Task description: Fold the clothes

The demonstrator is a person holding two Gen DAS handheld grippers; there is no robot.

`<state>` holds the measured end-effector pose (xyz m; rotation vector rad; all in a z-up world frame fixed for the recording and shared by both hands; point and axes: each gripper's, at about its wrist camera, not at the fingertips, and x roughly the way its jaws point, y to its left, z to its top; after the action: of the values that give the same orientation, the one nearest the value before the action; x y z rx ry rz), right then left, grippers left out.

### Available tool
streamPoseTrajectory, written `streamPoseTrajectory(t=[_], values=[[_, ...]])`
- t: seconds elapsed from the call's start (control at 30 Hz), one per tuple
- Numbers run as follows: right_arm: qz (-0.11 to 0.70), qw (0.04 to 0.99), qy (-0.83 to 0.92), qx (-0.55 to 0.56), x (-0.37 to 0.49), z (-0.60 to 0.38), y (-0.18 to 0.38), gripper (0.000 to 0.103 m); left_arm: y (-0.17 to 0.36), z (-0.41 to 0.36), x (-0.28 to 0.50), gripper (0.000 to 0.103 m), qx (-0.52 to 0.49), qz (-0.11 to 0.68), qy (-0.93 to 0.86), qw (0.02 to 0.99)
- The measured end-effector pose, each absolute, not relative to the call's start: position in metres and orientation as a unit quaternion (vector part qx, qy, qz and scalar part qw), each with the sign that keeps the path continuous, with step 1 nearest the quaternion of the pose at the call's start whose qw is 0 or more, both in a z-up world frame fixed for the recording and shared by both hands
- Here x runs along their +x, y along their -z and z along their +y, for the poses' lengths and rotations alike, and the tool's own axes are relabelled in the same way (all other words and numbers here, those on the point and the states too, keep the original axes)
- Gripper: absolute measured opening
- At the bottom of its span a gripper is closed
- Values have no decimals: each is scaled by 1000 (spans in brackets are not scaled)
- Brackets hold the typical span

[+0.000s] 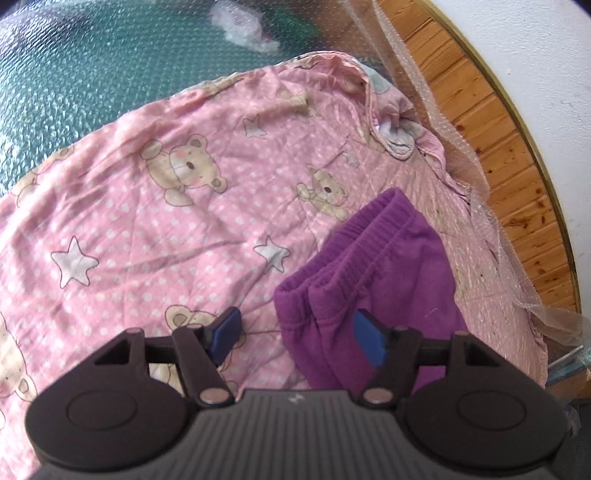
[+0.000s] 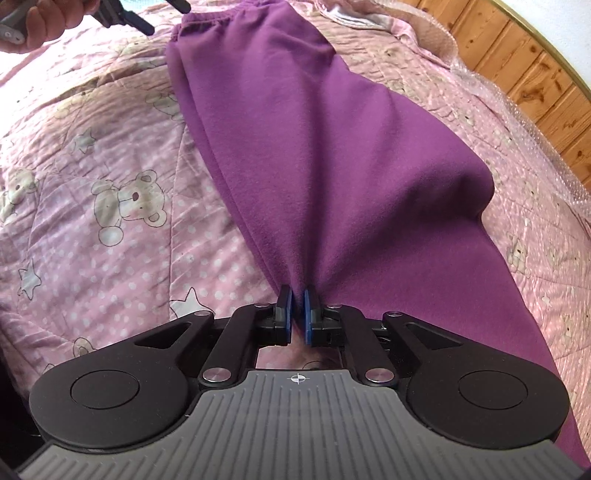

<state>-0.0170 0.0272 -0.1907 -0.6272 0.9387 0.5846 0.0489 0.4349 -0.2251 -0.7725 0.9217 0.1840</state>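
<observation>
Centrally, purple sweatpants [image 2: 314, 147] lie lengthwise on the pink bear-and-star quilt [image 1: 147, 221] of a bed, elastic waistband [image 1: 373, 236] at the far end in the right wrist view, legs running back under that camera. Fabric looks like soft fleece: light, limp, matte, not slippery; likely to drape and sag from any single pinch point, so it probably needs two holds to carry a clean fold. Best holds, as I judge it: the gathered waistband hem, thick enough to bite, and the doubled edge along the leg. Right gripper [image 2: 297, 314] has its blue pads nearly together at the near edge of the cloth, where creases fan out from the tips; whether fabric is actually pinched between them I cannot tell. Left gripper [image 1: 295, 332] stands wide apart and empty, poised just over the waistband corner, one pad above purple, the other above quilt. A person's hand [image 2: 37, 26] holds it. Beyond the bed: wood-panelled wall [image 1: 498, 147], bubble wrap [image 1: 480, 203] along the edge.
</observation>
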Motion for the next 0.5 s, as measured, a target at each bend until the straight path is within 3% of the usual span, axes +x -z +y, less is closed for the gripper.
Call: streamPoseTrajectory(t=[0.03, 0.07, 0.1, 0.17, 0.27, 0.37, 0.5], values=[[440, 809, -271, -281, -16, 26, 189, 16, 225, 432, 54, 65, -356, 430, -82, 825], [440, 815, -266, -268, -15, 23, 186, 20, 223, 428, 59, 54, -346, 427, -76, 832], [443, 820, -262, -252, -14, 21, 183, 25, 222, 425, 64, 19, -336, 424, -69, 838], [450, 828, -253, -219, -10, 13, 178, 35, 210, 421, 64, 17, -330, 401, -61, 852], [454, 841, -242, -166, -5, -8, 171, 39, 183, 431, 36, 16, -348, 357, -74, 864], [467, 848, -227, -110, -2, -38, 168, 51, 196, 449, 2, 16, -355, 379, -107, 848], [509, 839, -192, 29, -3, -94, 181, 51, 224, 453, -1, 17, -350, 410, -117, 834]])
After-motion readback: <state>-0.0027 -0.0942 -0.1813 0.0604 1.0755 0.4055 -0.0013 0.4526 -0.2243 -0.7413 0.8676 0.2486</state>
